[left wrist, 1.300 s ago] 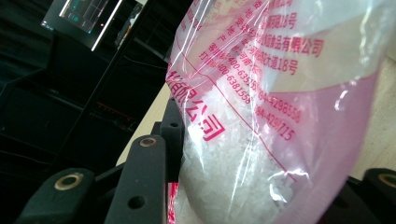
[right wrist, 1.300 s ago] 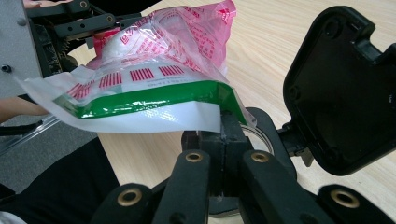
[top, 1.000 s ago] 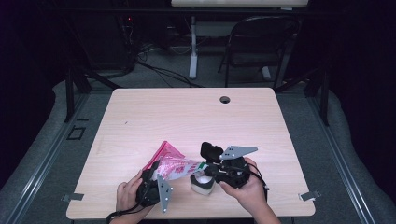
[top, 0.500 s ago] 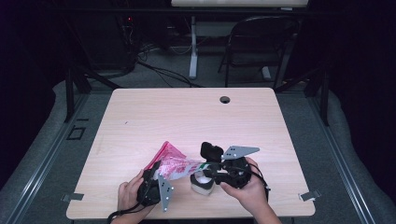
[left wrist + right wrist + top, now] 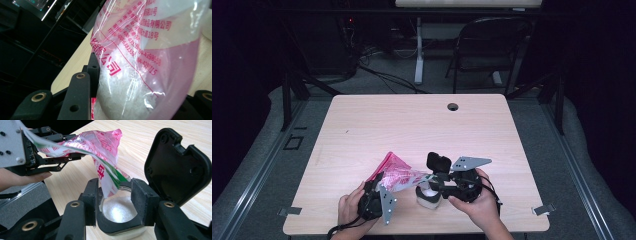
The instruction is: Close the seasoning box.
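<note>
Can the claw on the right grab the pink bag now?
Probably not as things stand. The right claw is already shut around the jar with white crystals, so it has no free grip. The pink bag hangs just above it, held by the left claw.

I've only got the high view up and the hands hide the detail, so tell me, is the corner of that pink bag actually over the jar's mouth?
Observer: Yes. In the right gripper view the pink bag dips its lowest corner into the open mouth of the jar.
Operator: Anything in the jar yet?
Observer: White crystals already lie inside it.
Operator: Is the jar held?
Observer: The right gripper has both pads against the jar's neck; its black lid stands hinged open behind.
Operator: And the bag, is much left?
Observer: In the left gripper view the left gripper pinches the bag, with plenty of white crystals inside.
</note>
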`<state>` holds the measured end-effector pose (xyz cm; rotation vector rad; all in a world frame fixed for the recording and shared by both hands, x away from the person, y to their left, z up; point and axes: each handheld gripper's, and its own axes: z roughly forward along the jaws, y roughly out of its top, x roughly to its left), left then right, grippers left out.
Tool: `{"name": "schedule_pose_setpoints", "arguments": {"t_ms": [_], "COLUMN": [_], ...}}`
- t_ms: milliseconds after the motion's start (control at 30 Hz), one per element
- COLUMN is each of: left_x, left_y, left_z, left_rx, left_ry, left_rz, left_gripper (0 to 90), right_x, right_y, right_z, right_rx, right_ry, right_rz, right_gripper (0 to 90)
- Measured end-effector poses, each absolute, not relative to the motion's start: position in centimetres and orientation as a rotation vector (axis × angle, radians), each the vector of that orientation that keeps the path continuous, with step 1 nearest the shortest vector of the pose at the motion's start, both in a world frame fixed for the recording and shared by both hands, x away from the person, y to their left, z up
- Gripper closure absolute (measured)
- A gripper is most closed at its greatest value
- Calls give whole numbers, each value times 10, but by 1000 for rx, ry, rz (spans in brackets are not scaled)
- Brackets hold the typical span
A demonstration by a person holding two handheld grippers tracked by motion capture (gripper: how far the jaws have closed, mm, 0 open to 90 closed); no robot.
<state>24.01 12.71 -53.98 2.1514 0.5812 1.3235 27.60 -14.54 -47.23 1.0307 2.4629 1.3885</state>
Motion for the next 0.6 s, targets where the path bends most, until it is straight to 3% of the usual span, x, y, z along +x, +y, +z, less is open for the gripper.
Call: {"name": "schedule_pose_setpoints", "arguments": {"t_ms": [600], "left_x": [253], "left_y": [141], "left_z": [-543], "left_rx": [2095], "left_ry": [783], "left_rz": [970], "left_gripper": [678], "right_x": [276], "right_y": [-149], "right_z": [-472], "right_rx": [1051], "right_ry": [2431], "right_rz": [1413], "right_gripper": [570]}}
